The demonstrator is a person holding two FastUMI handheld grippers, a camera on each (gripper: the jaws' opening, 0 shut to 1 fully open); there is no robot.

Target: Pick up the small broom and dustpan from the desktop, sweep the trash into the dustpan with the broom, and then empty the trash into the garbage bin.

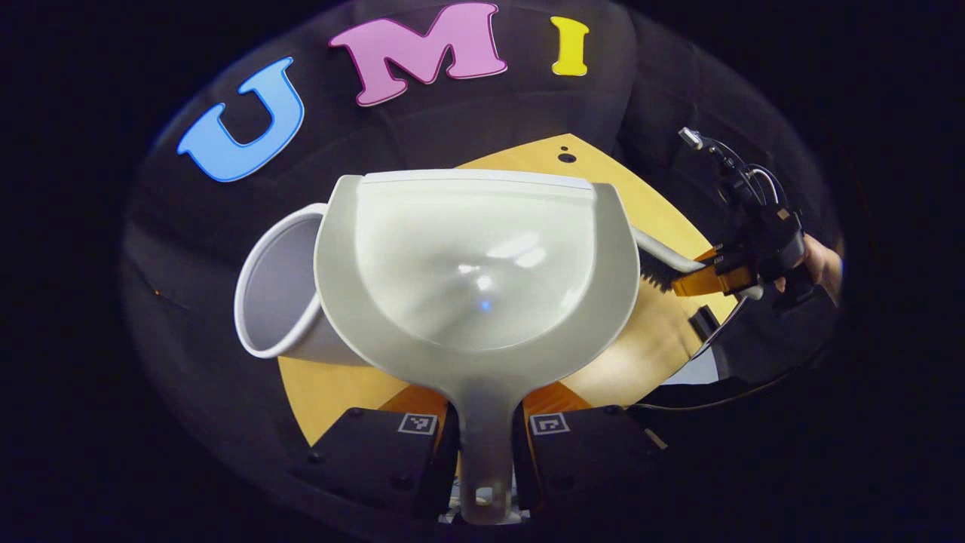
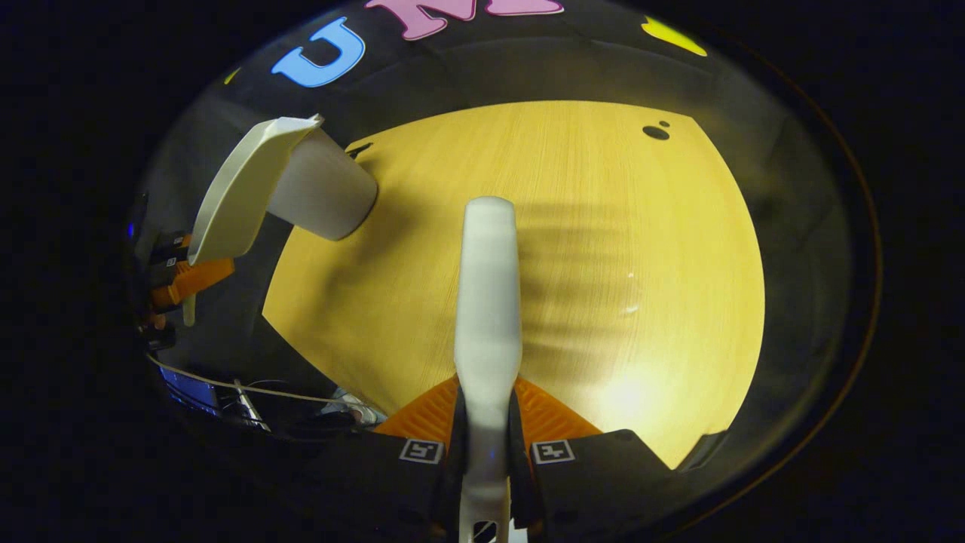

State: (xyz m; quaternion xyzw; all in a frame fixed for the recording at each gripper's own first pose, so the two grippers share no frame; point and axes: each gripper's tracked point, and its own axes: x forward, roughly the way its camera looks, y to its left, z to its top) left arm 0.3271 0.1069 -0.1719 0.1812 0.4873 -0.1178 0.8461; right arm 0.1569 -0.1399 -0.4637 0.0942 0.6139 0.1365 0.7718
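The pale dustpan [image 1: 482, 256] is held level, its inside bare and shiny, with my left gripper [image 1: 487, 398] shut on its handle. Behind its left side is the white garbage bin [image 1: 275, 294], mouth towards me. In the right gripper view the dustpan [image 2: 241, 188] stands tilted against the bin [image 2: 324, 192] at the table's far left corner, and the left gripper [image 2: 192, 275] holds it. My right gripper [image 2: 488, 394] is shut on the broom's white handle [image 2: 488, 286], which points out over the table. The broom's black bristles [image 1: 654, 276] show beside the right gripper [image 1: 712, 280].
The yellow wooden table [image 2: 603, 249] spreads under the broom, with two small dark holes [image 2: 654, 132] near its far right corner. A hand [image 1: 822, 264] holds the right gripper. Cables [image 2: 249, 392] hang off the table's left edge.
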